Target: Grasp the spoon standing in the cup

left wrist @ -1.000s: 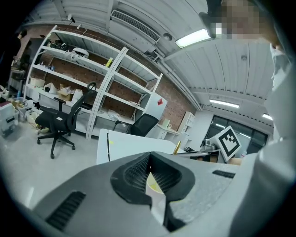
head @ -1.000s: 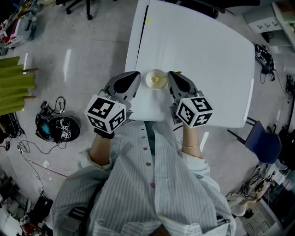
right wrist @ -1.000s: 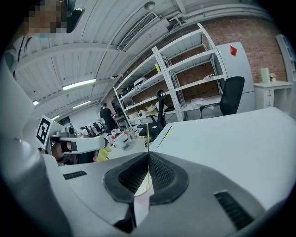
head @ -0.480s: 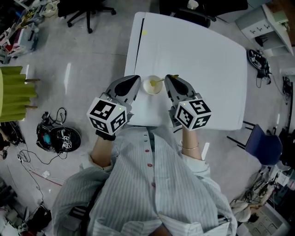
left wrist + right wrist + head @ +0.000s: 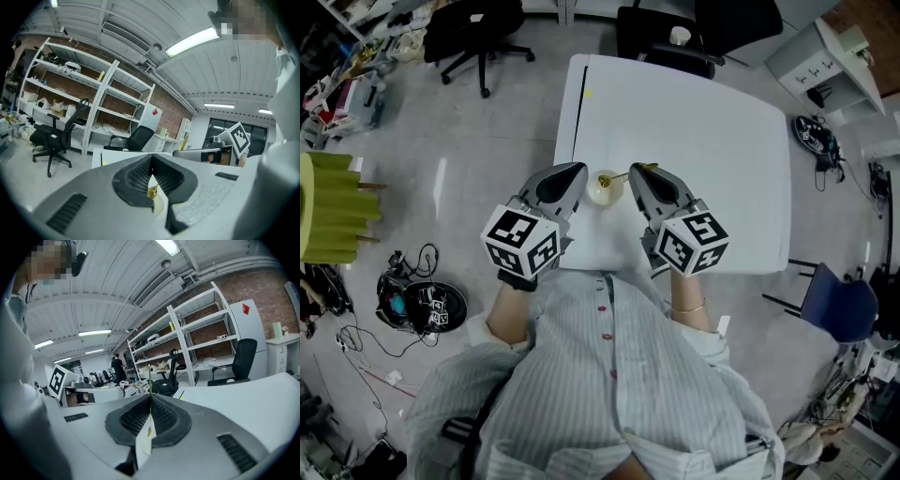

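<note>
- On the left, one left gripper (image 5: 575, 174), tongs pressed together, empty.
- One cup (image 5: 602, 190) near the table's (image 5: 703, 141) front edge, one spoon (image 5: 624, 174) in it.
- One right gripper (image 5: 637, 174) pinches the spoon's handle; bare table beyond.

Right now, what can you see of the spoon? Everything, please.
The spoon is slim and gold-coloured and looks like metal. Its bowl end sits inside the cream cup near the front edge of the white table. The handle leans out over the rim toward the right gripper. In the right gripper view the thin handle rises from the seam of the closed jaws, so it looks pinched there. The left gripper flanks the cup's other side and does not appear to touch the spoon.
</note>
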`<state>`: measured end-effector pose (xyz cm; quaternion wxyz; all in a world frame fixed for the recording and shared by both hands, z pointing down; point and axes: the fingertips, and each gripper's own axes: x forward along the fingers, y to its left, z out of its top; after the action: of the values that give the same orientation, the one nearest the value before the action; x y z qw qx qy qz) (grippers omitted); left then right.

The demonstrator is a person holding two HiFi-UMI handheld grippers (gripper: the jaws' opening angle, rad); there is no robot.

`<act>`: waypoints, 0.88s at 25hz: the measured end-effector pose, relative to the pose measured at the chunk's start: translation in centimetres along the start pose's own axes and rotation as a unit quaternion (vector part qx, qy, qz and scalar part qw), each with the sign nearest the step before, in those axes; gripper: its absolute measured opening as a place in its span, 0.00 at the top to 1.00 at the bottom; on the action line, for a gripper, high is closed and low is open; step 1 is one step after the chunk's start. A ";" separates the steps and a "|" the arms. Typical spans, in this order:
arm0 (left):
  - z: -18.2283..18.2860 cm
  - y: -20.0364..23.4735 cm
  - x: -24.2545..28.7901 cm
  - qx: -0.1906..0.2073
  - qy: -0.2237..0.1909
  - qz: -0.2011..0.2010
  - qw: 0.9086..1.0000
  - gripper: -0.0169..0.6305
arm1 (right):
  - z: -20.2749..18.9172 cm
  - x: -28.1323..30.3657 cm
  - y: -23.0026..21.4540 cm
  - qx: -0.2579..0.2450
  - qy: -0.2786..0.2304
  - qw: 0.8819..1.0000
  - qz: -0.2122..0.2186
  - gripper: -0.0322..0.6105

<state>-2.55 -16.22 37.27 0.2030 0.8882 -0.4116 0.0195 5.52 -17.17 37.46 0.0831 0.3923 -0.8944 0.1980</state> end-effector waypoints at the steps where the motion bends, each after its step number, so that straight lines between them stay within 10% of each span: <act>1: 0.3 -0.2 0.0 0.003 -0.002 -0.002 1.000 0.96 | 0.4 -0.2 0.3 -0.005 -0.002 1.000 0.003 0.93; 22: 4.3 -6.3 -1.5 0.040 -0.049 -0.049 0.997 0.96 | 6.2 -8.1 1.0 -0.046 -0.081 0.996 -0.019 0.93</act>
<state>0.54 -13.04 30.85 0.1478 0.9147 -0.3758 -0.0179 10.32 -13.76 29.10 0.0324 0.4194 -0.8989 0.1229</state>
